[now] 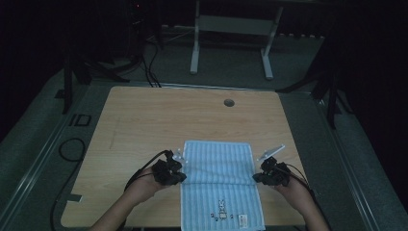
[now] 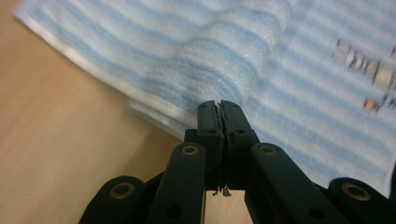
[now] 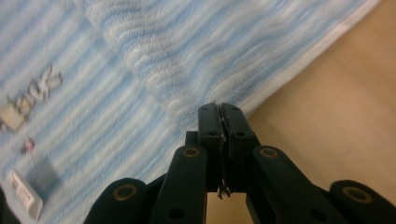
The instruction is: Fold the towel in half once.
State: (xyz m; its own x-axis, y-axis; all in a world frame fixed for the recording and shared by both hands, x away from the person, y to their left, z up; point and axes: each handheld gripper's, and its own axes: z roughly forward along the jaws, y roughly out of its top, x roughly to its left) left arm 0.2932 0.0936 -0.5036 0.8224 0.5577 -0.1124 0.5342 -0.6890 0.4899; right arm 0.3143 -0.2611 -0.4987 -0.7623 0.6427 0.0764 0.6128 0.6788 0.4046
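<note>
Towel = thin striped terry, soft, light, floppy; judged no stiffness, sags and drags if lifted from one point, not fragile, not slippery. It lies on the tabletop at the near middle, far half doubled over toward the person, fold ridge running across between both hands. L gripper at the towel's left edge, R gripper at its right edge, both sets of fingers pinched shut on the edge of the upper layer. Best hold: two edge/corner pinches, matched L+R, top layer only, keep tension even so the fold lands square.
</note>
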